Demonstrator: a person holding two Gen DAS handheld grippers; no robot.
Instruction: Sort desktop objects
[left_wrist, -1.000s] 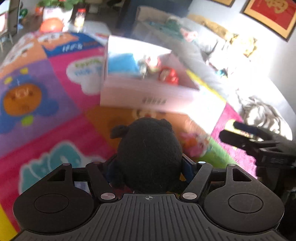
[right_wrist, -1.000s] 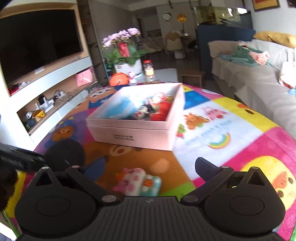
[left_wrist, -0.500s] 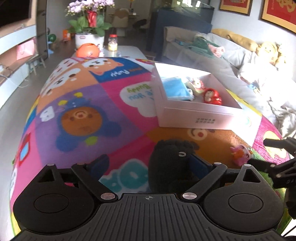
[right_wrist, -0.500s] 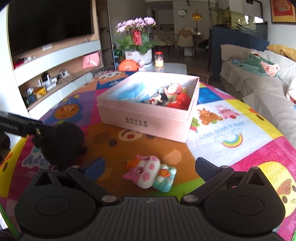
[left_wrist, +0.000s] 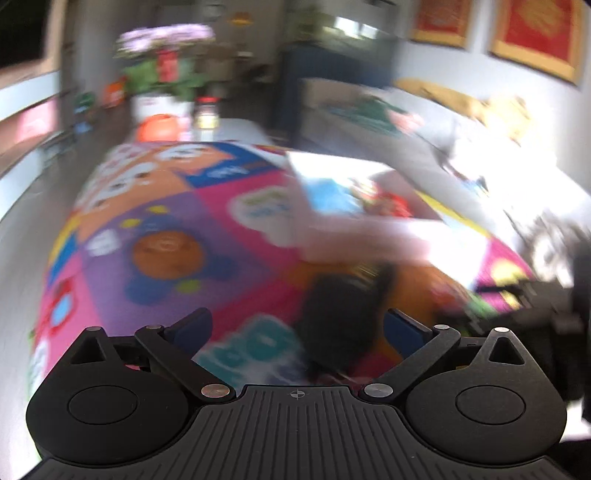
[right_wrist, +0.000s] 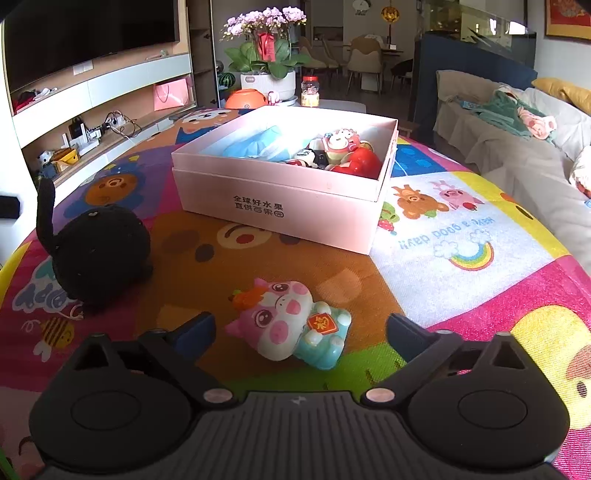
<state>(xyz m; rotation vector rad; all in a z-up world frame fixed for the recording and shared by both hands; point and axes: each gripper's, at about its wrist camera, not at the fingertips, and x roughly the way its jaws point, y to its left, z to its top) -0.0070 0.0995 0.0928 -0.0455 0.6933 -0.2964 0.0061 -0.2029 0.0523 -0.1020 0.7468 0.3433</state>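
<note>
A black plush toy (right_wrist: 98, 254) sits on the colourful play mat (right_wrist: 461, 280), left of a pink-and-teal pig figure (right_wrist: 291, 325). A pink open box (right_wrist: 284, 199) behind them holds a blue item and several small toys. My right gripper (right_wrist: 299, 332) is open, its fingers on either side of the pig figure and a little short of it. The left wrist view is blurred: my left gripper (left_wrist: 297, 328) is open, with the black plush (left_wrist: 340, 314) just ahead between the fingers, not held. The pink box (left_wrist: 369, 229) lies beyond.
A grey sofa (right_wrist: 517, 155) with cushions and clothes runs along the right. A potted orchid (right_wrist: 266, 48), an orange bowl (right_wrist: 245, 99) and a jar (right_wrist: 309, 92) stand beyond the mat. A TV shelf (right_wrist: 92, 107) is at the left.
My left gripper opened and let go of the black plush, which now sits on the mat; the left gripper is moving fast. My right gripper came closer to the pig figure.
</note>
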